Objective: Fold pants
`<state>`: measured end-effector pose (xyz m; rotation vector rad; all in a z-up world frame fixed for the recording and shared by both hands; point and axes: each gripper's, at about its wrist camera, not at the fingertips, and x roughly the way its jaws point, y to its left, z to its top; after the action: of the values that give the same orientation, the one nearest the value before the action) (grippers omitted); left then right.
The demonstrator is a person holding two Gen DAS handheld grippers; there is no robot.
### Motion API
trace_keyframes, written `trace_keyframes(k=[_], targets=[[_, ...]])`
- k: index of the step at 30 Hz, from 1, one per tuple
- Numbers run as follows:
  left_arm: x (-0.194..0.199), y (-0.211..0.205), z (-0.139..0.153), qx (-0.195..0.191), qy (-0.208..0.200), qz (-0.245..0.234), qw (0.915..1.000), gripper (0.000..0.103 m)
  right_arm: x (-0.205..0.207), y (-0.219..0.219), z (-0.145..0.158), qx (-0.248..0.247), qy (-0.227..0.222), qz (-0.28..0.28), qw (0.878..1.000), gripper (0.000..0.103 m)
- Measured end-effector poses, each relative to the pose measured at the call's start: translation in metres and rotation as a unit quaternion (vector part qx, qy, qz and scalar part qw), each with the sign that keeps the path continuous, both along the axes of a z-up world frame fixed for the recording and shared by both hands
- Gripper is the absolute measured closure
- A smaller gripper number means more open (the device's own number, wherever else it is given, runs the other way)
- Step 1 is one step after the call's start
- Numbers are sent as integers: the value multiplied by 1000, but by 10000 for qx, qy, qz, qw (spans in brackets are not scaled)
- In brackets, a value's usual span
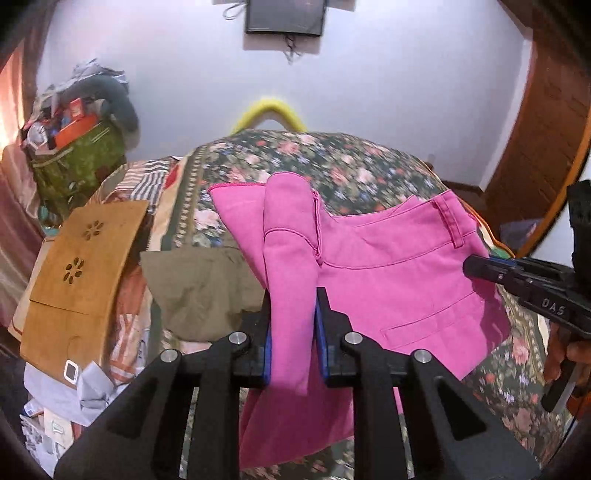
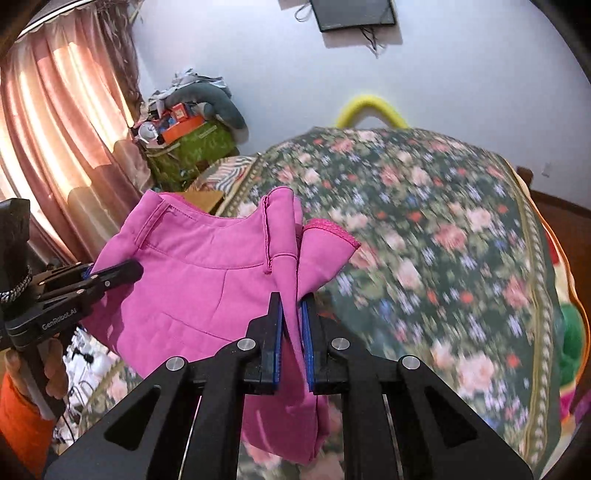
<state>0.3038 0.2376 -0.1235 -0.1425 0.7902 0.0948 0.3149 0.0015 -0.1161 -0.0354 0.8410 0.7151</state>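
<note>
A pair of bright pink fabric pants (image 1: 388, 266) is held up above a bed covered with a dark green floral bedspread (image 1: 332, 162). The left gripper (image 1: 293, 295), a black tool with blue pads, is clamped on a thick bunched fold of the pink cloth, which stands up between its two fingers and hangs down below them. In the right wrist view, the right gripper (image 2: 293, 299) is closed on a thinner fold of the same pants (image 2: 192, 280); the cloth is pressed between the blue pads and falls below them.

In the left wrist view the waistband with a belt loop (image 1: 456, 227) is seen at the upper right of the garment, and a pocket seam is seen lower down. The right gripper (image 1: 476, 266) is seen there from the side, with its tip at the right edge of the pants. The left gripper (image 2: 114, 272) is seen in the same way in the right wrist view, at the left edge of the cloth, and a hand (image 2: 51, 373) with an orange sleeve (image 2: 22, 421) is seen under it.

An olive-brown garment (image 1: 195, 288) lies on the bed beside a wooden board with flower-shaped cut-outs (image 1: 81, 273). A pink curtain (image 2: 62, 147) hangs at the left, and a dark screen (image 2: 354, 14) is fixed on the white wall.
</note>
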Motion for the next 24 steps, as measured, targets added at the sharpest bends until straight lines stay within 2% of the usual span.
trace_keyframes(k=[4, 11, 16, 24], targets=[[11, 32, -5, -104, -24, 216, 9997, 85, 15, 26, -4, 12, -24, 87, 10000, 94], [39, 71, -29, -63, 79, 516, 9986, 85, 39, 73, -23, -142, -118, 187, 9997, 94], [68, 94, -59, 3, 271, 670, 9974, 85, 59, 97, -44, -207, -79, 179, 9996, 94], [113, 121, -114, 82, 645, 745, 9951, 85, 86, 125, -94, -372, 130, 86, 9992, 94]])
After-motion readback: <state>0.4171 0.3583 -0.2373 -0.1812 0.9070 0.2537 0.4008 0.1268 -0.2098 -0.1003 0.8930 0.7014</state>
